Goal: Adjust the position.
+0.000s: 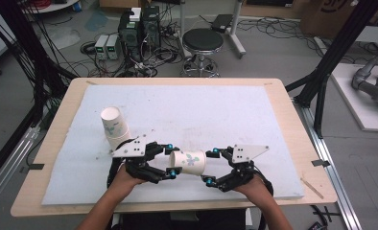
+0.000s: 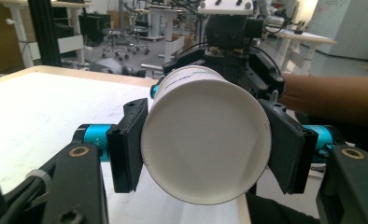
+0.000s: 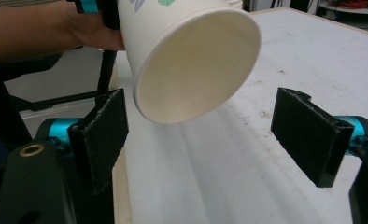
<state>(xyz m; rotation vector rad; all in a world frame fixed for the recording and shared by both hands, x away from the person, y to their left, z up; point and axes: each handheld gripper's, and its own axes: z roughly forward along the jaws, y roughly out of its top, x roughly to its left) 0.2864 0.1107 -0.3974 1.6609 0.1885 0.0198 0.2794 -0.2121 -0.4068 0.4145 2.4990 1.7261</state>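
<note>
Between both hands hung a light, crushable paper cup: left gripper pinched its base, right gripper gaped at the rim.

A paper cup hangs mouth-first above the white pad, between spread claw jaws.

The paper cup you hold is white, with a green and pale violet leaf print on its wall (its inside is plain cream-white). Left of that cup, the stacked cups are white with a green sprig. Your left gripper and right gripper on either side of the cup are black with turquoise knobs. Under the cup, the mat is pale bluish-white, on a light wooden table.
</note>
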